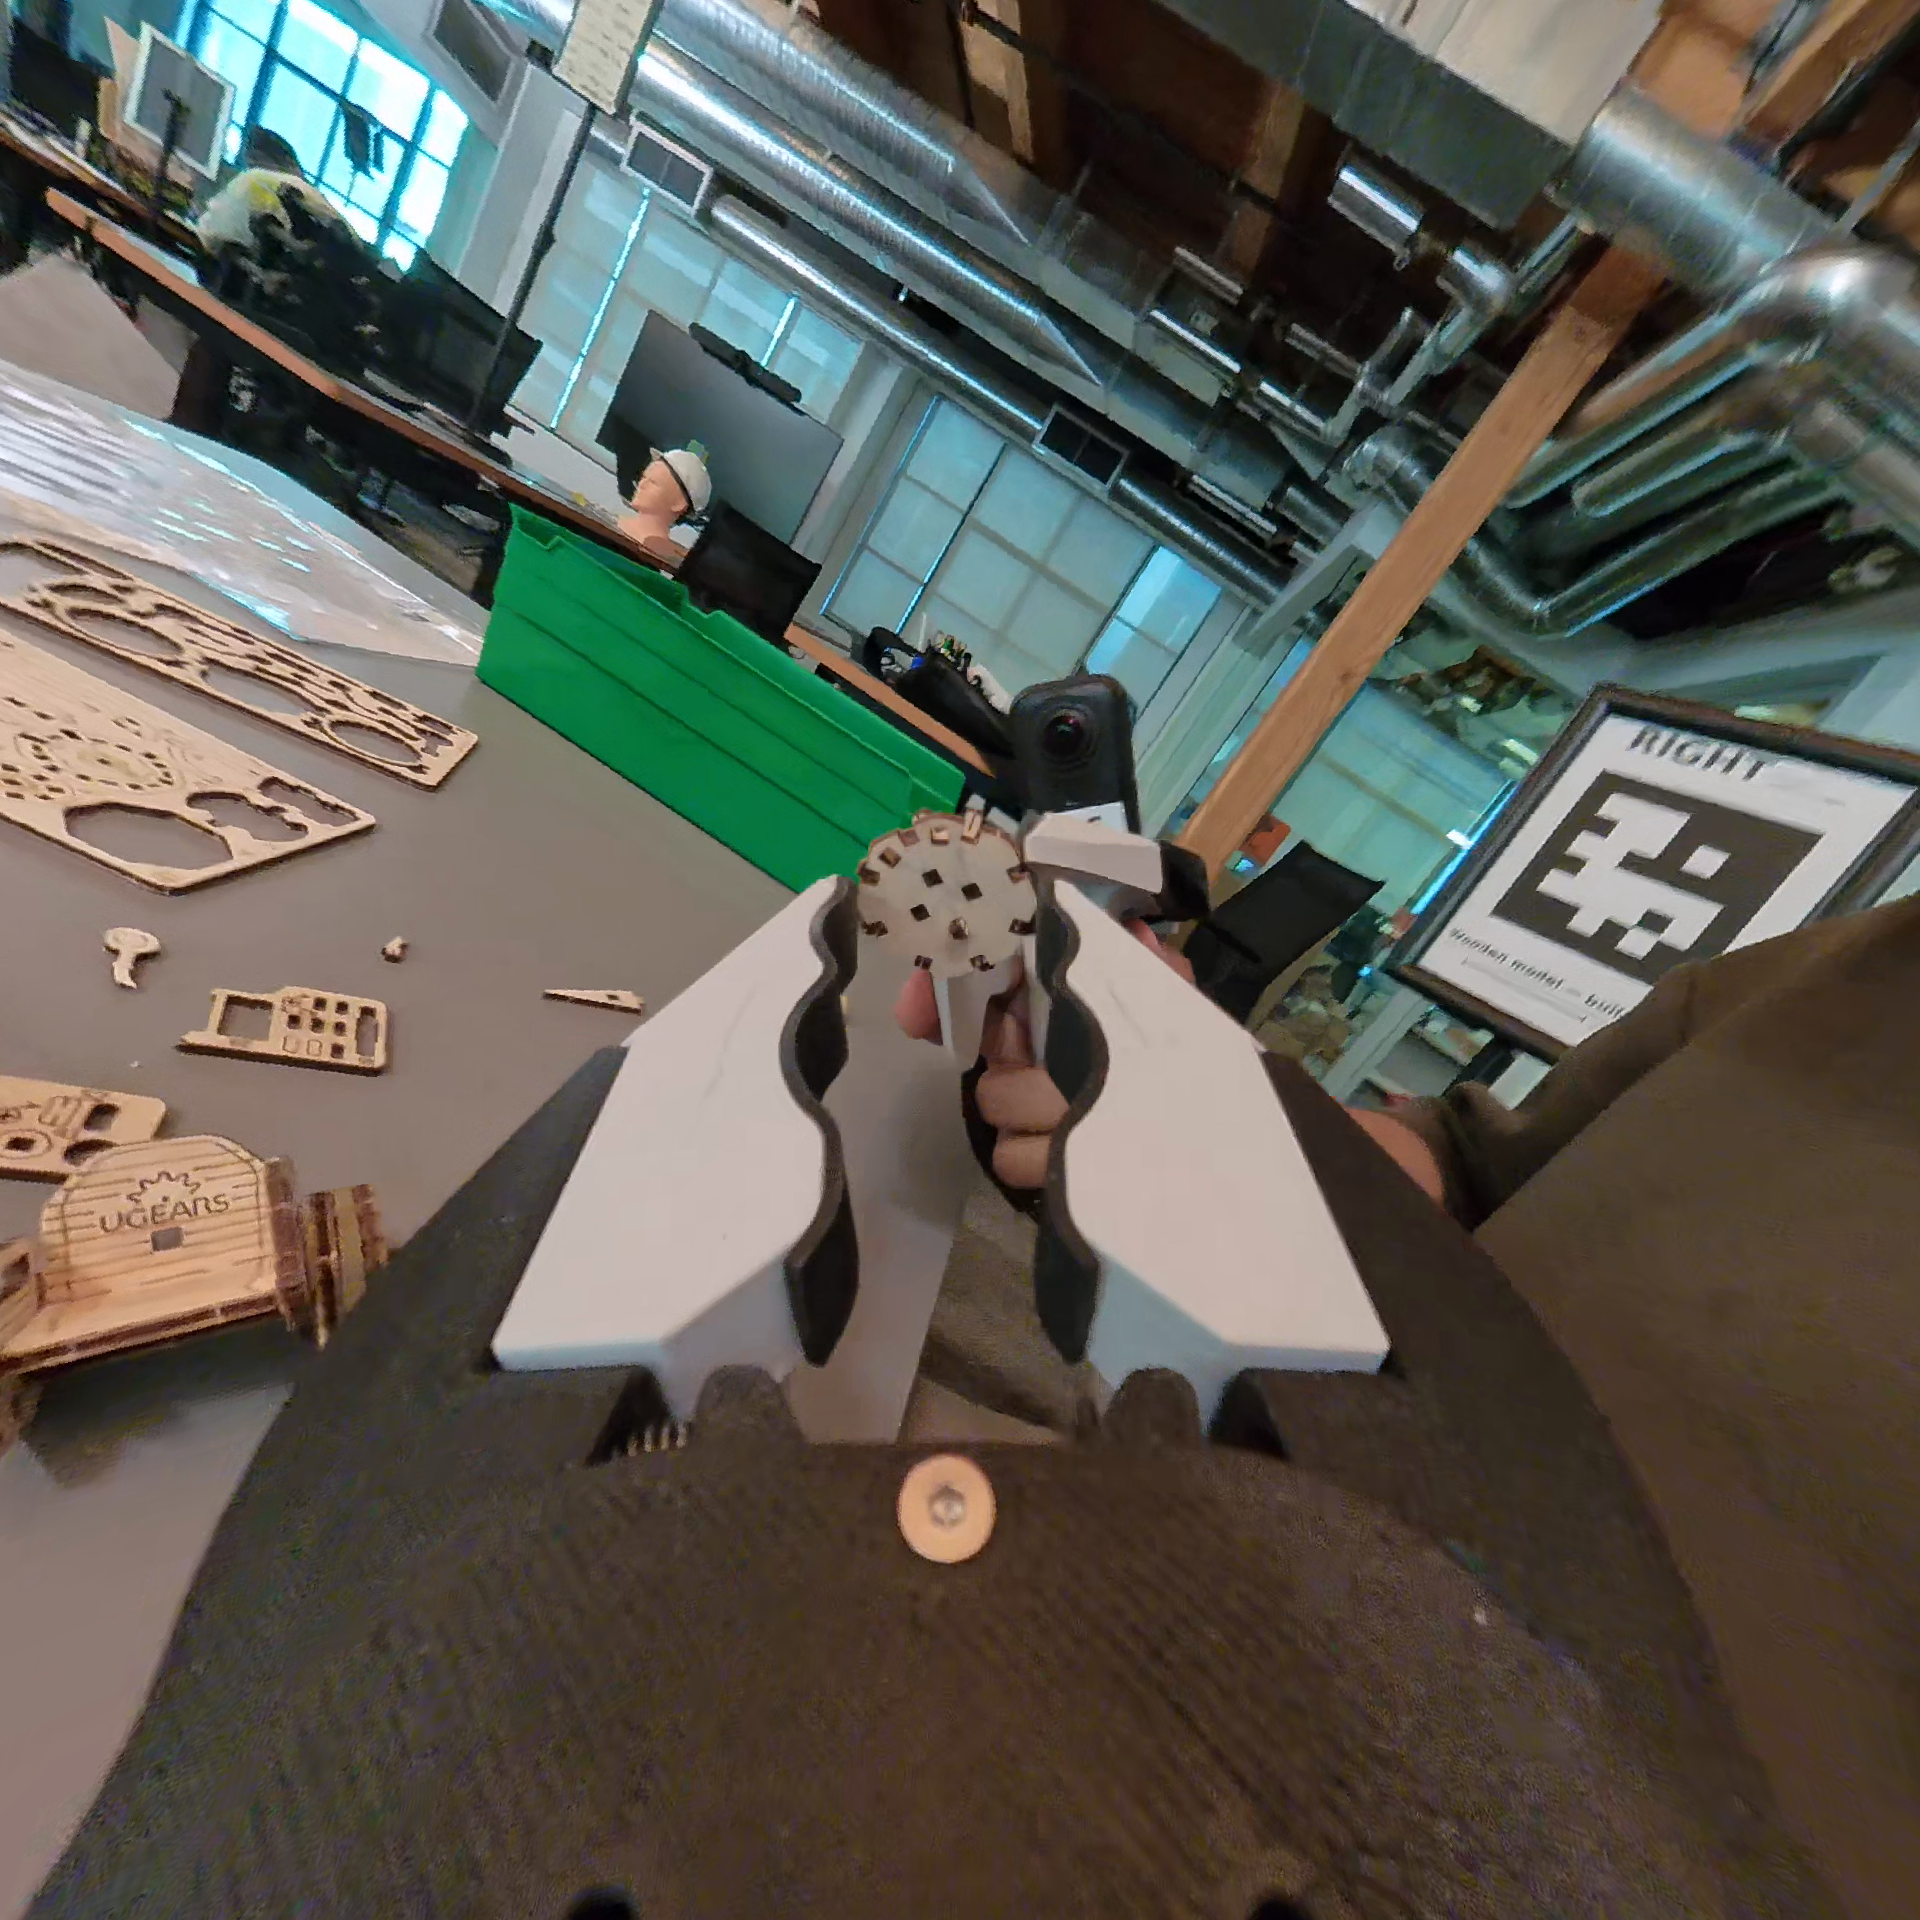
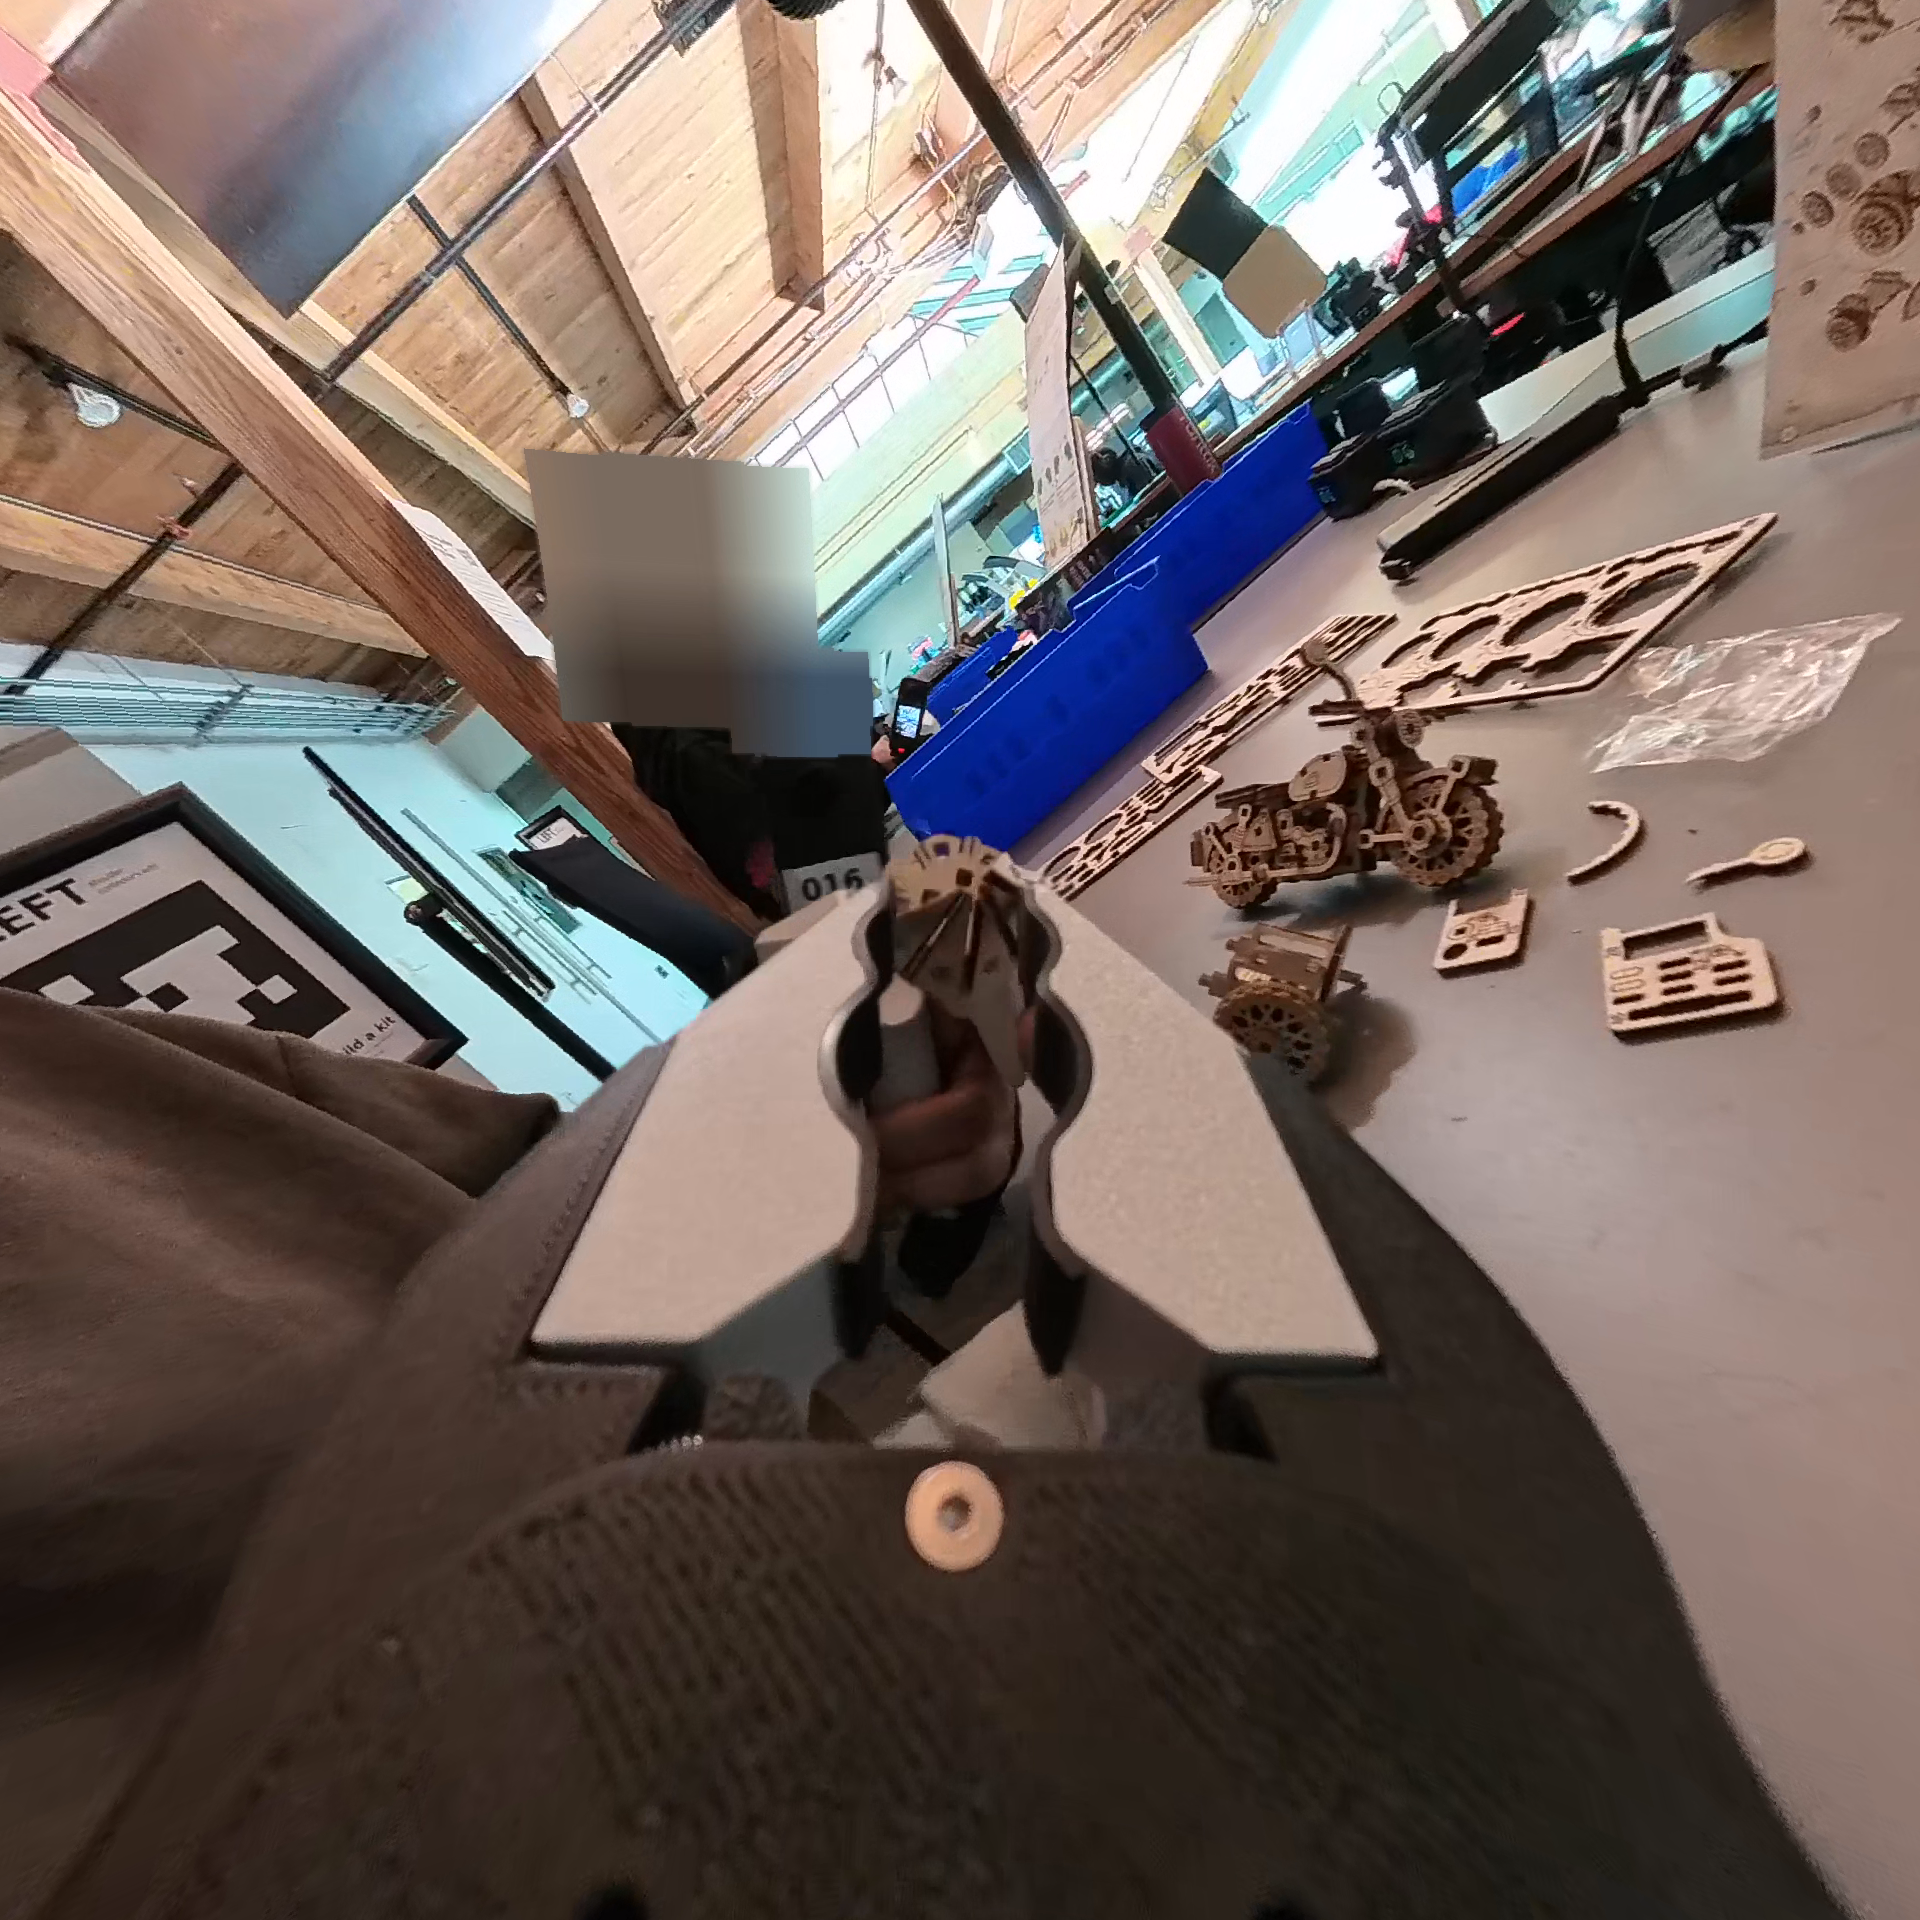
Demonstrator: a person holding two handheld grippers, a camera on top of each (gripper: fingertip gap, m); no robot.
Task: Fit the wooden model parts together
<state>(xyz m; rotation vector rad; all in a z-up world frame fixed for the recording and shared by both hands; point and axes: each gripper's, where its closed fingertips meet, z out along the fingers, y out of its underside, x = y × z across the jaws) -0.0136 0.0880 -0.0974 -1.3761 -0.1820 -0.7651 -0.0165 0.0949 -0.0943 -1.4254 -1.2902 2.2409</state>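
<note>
In the left wrist view my left gripper (image 1: pixel 940 906) is shut on a round wooden wheel disc (image 1: pixel 933 888) with square holes, gripped by its edges and held up above the grey table (image 1: pixel 540 935). The right gripper's white fingers (image 1: pixel 1091 847) meet the disc's right edge from the far side, with a hand behind them. In the right wrist view my right gripper (image 2: pixel 956 906) is shut on the same wooden wheel (image 2: pixel 951 881), seen from its spoked side. The left gripper's fingers (image 2: pixel 902 1039) show just behind it.
On the left lie punched wooden sheets (image 1: pixel 208 665), loose cut pieces (image 1: pixel 296 1029), a small built wooden model (image 1: pixel 156 1247) and a green bin (image 1: pixel 707 717). On the right stand a wooden motorcycle (image 2: pixel 1351 810), a sidecar (image 2: pixel 1283 987), loose pieces (image 2: pixel 1688 977), a plastic bag (image 2: pixel 1756 696) and blue bins (image 2: pixel 1070 707). Less than 4 cm separates the two grippers' tips. The sidecar (image 2: pixel 1283 987) lies around 11 centimeters away from my left fingertips.
</note>
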